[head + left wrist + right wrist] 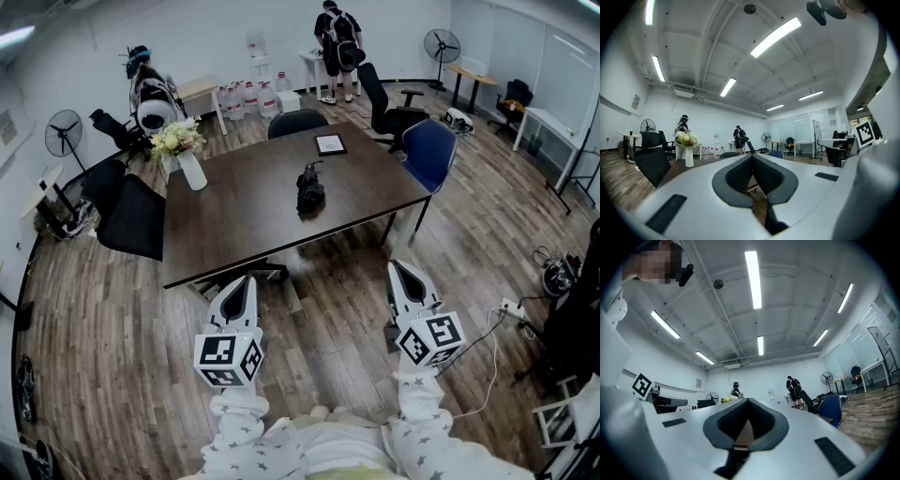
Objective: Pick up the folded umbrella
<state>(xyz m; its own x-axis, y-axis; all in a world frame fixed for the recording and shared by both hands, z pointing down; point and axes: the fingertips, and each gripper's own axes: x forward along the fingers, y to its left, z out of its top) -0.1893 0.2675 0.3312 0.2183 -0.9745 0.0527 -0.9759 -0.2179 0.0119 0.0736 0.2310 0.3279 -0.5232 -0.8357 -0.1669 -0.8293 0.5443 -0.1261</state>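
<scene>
The folded umbrella (310, 190) is black and lies near the middle of the dark brown table (244, 220). Both grippers hang over the wooden floor on the near side of the table, well short of the umbrella. My left gripper (248, 279) points at the table's near edge, its jaws closed tip to tip with nothing between them (752, 156). My right gripper (397, 266) sits level with it further right, tilted slightly up, jaws together and empty (748, 400). I cannot make out the umbrella in either gripper view.
A white vase of flowers (185, 155) stands at the table's left corner and a flat tablet (329, 143) at its far edge. A blue chair (429, 152) and black chairs (131, 217) ring the table. A person (337, 42) stands at the back wall. Cables (502, 314) trail on the right floor.
</scene>
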